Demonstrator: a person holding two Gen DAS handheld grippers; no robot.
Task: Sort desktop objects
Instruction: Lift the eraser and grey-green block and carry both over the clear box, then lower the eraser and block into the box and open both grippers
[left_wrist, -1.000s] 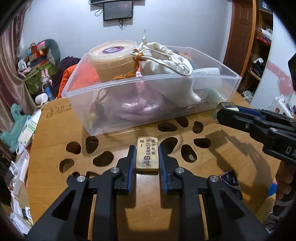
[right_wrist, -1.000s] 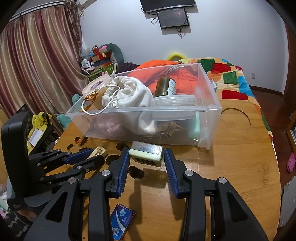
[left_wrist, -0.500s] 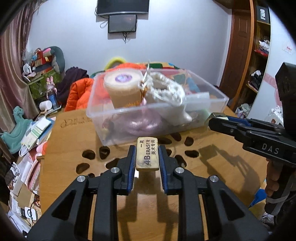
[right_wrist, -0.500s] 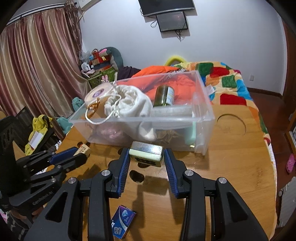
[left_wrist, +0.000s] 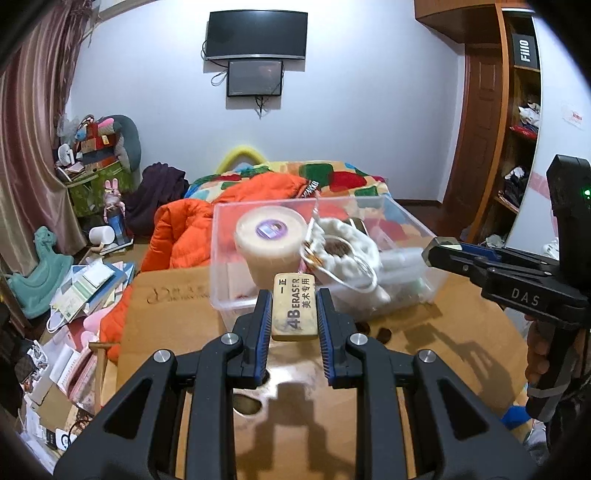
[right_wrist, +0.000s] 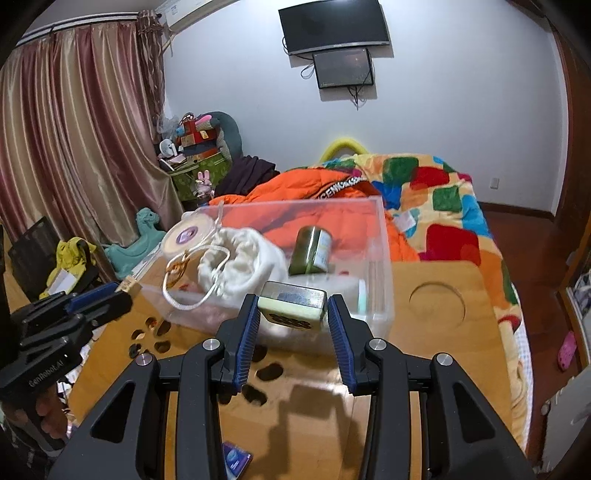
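Note:
My left gripper (left_wrist: 294, 306) is shut on a beige 4B eraser (left_wrist: 294, 306), held above the table at the near wall of the clear plastic box (left_wrist: 221, 299). My right gripper (right_wrist: 291, 312) is shut on a pale green block with a metallic top (right_wrist: 291, 306), held just above the box's near rim (right_wrist: 384, 258). The box holds a round tub (left_wrist: 271, 243), a white drawstring pouch (right_wrist: 240, 258) and a green jar (right_wrist: 310, 251). Each gripper shows in the other's view, the right (left_wrist: 436, 251) and the left (right_wrist: 127, 290).
The round wooden table (right_wrist: 461, 350) has oval cutouts (right_wrist: 267, 371) near the box and a round recess (right_wrist: 437, 304) at the right. A small blue packet (right_wrist: 236, 459) lies on the table near me. A bed with an orange jacket (left_wrist: 192, 229) stands behind.
Both grippers have risen with their objects and moved toward the box; the box now sits lower in both views and its open top shows.

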